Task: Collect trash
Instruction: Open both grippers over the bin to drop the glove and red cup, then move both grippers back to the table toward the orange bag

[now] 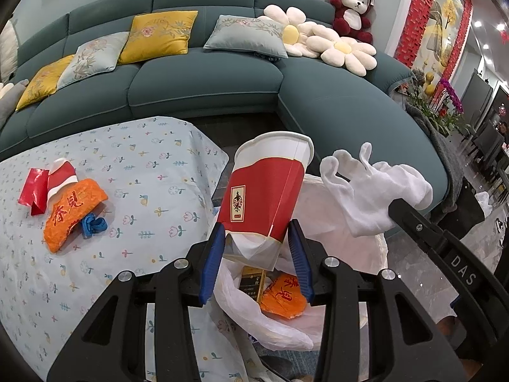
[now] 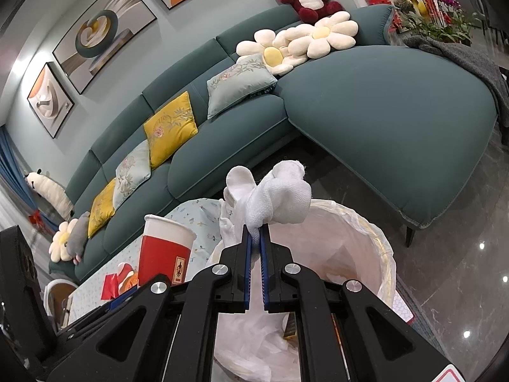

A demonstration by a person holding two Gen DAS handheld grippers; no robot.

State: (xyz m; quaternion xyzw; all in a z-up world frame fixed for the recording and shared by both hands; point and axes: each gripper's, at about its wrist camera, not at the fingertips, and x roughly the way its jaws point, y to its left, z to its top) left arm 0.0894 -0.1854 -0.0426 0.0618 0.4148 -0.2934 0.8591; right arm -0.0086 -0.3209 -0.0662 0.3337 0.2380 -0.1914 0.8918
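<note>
My left gripper [image 1: 257, 227] is shut on a crushed red and white paper cup [image 1: 267, 191], held over the white-lined trash bin [image 1: 318, 210]. The same cup [image 2: 167, 254] shows at the left of the right wrist view. My right gripper [image 2: 257, 232] is shut on a crumpled white tissue [image 2: 280, 200] above the bin [image 2: 366, 242]; that tissue [image 1: 375, 187] hangs right of the cup. Inside the bin lie an orange wrapper [image 1: 283, 299] and a dark packet [image 1: 253, 281]. On the floral tablecloth [image 1: 127, 172] remain an orange wrapper [image 1: 74, 213], red paper scraps [image 1: 44, 187] and a blue crumpled piece [image 1: 94, 224].
A teal sectional sofa [image 1: 206, 82] with yellow and grey cushions, flower pillows [image 1: 318, 41] and a plush bear [image 1: 351, 12] curves behind the table. A grey throw [image 2: 461, 60] drapes its right end. Glossy tiled floor [image 2: 461, 270] lies right of the bin.
</note>
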